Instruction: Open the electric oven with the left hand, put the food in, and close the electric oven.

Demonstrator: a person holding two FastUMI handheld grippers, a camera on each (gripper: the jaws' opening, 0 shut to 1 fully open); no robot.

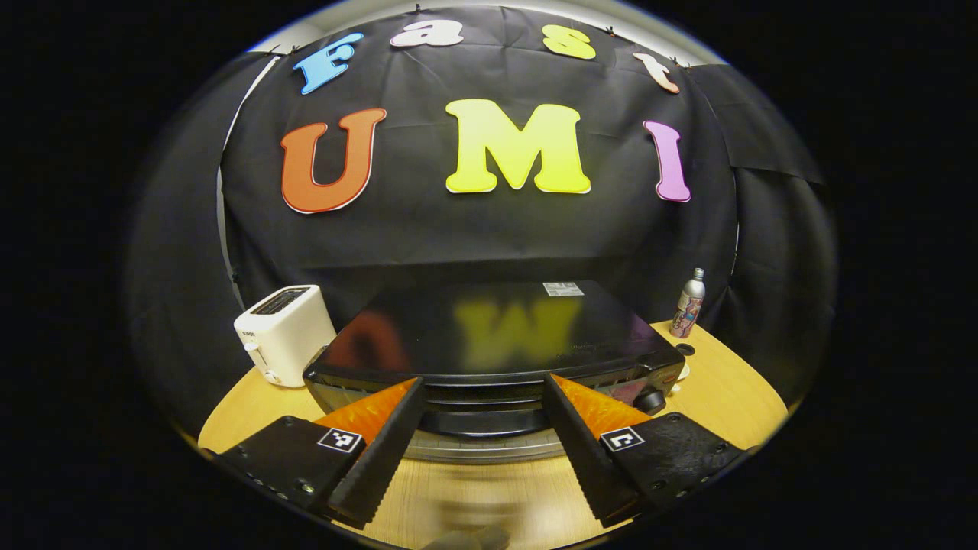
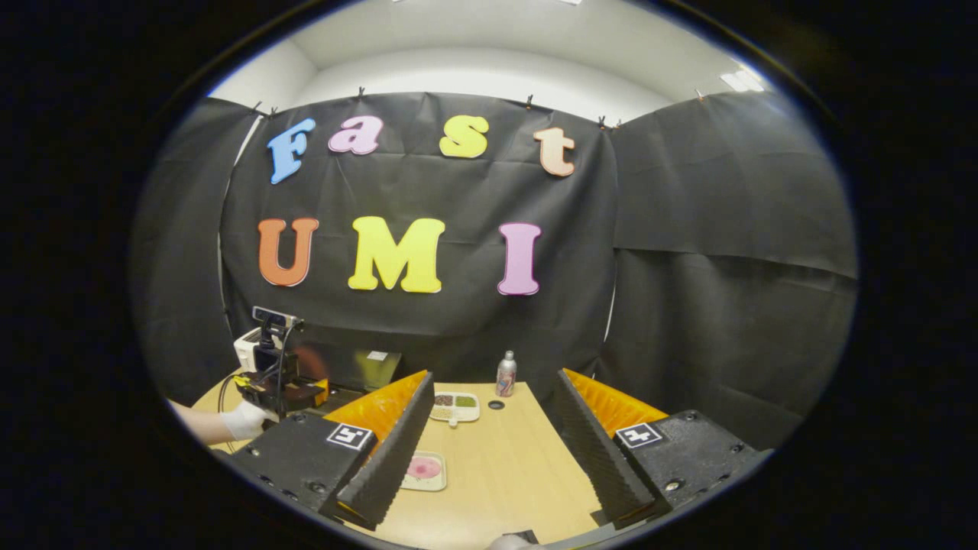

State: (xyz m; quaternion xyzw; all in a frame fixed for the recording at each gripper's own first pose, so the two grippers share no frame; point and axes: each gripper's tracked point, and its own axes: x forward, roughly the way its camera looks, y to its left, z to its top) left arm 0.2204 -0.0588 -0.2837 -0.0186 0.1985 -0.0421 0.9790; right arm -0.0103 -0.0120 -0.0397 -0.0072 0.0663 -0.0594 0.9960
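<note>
Directly ahead of the left gripper point(image 1: 483, 451), the glossy black electric oven point(image 1: 497, 332) sits on the pale wooden bench point(image 1: 489, 496); its fingers gape wide and empty, apparently lined up to take the door's handle. Farther right, the right gripper point(image 2: 489, 451) waits equally spread, holding nothing, near the pink food on its small tray point(image 2: 424, 468).

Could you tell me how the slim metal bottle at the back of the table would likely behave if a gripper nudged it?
The bottle stands upright, tall on a narrow base, so a push near its neck would probably tip it. Its round body suggests it would then roll across the table. The shiny metal may be slippery between the fingers.
</note>
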